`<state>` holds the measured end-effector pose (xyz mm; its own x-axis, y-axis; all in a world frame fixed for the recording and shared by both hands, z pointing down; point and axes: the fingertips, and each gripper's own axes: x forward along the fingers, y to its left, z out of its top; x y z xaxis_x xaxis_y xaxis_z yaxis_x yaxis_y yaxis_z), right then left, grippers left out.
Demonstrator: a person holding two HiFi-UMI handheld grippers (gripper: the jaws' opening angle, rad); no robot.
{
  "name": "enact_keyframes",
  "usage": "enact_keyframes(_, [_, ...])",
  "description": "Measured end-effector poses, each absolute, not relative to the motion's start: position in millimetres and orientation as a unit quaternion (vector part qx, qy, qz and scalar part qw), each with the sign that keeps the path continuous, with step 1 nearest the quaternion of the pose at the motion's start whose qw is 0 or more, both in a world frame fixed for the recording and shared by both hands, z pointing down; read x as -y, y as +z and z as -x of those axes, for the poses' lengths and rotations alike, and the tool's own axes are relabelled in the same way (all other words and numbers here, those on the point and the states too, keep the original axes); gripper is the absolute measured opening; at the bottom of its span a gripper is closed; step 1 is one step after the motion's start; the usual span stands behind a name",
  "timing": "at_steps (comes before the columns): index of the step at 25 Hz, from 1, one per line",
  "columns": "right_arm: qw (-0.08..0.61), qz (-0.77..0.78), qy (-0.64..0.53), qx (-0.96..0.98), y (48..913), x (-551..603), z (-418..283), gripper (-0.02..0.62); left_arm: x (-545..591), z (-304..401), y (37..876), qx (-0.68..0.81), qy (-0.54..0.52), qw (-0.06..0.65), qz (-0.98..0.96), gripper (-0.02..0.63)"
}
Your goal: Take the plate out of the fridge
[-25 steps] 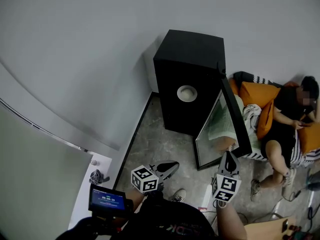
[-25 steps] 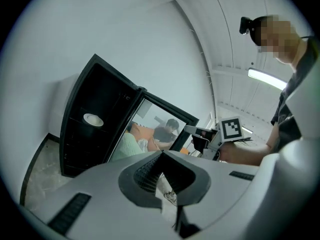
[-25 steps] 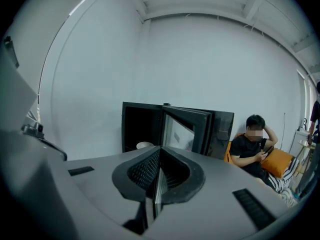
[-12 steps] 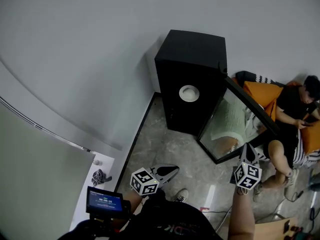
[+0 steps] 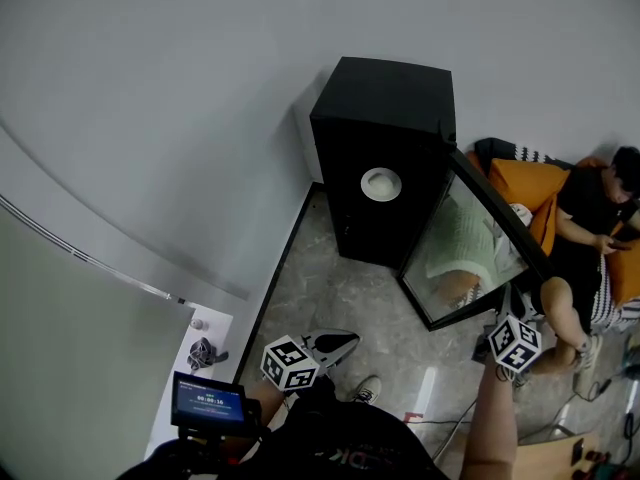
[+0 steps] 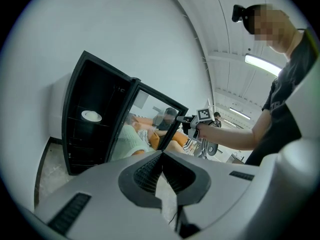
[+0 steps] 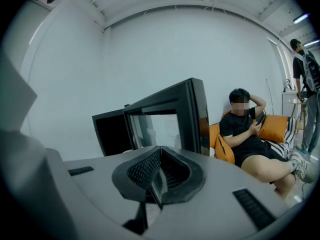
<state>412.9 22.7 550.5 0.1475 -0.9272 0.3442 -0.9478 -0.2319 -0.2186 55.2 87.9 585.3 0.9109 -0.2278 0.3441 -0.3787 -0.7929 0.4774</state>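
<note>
Right, the fridge (image 5: 385, 98) stands black against the wall with its glass door (image 5: 470, 258) swung wide, and there is the plate (image 5: 381, 183), small and white, sitting about midway along an upper shelf inside the dark cabinet. Neither tool is anywhere near it. The left gripper (image 5: 338, 342) hangs low over the stone floor (image 5: 330, 288), well short of the fridge's front; its own view shows the two ribbed fingers (image 6: 145, 171) pressed together with nothing between them, and the plate (image 6: 91, 116) sits far ahead and off to the left of those tips, framed by the open cabinet. Over on the other side, the right gripper (image 5: 507, 313) is out at the free edge of the door, on the side away from the cabinet; from here I can't say whether it actually touches that edge. Its fingers (image 7: 145, 169) are closed flat on each other too, empty, with the door's dark frame (image 7: 197, 114) rising just beyond them and the plate not visible from that camera at all. So the plate lies apart from both pairs of fingers, with the open door standing between it and the right one. Beyond the door, a person (image 5: 585, 218) sits against orange cushions (image 5: 520, 183).
</note>
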Motion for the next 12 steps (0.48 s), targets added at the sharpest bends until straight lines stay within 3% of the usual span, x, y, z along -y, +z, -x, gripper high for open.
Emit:
enact_keyframes(6, [0.038, -0.755, 0.2, 0.623, 555, -23, -408, 0.009, -90, -51, 589, 0.166, 0.14, 0.283, -0.934, 0.006])
enact_keyframes(12, [0.004, -0.747, 0.229, 0.624, 563, -22, -406, 0.009, -90, -50, 588, 0.168, 0.141, 0.282, -0.934, 0.006])
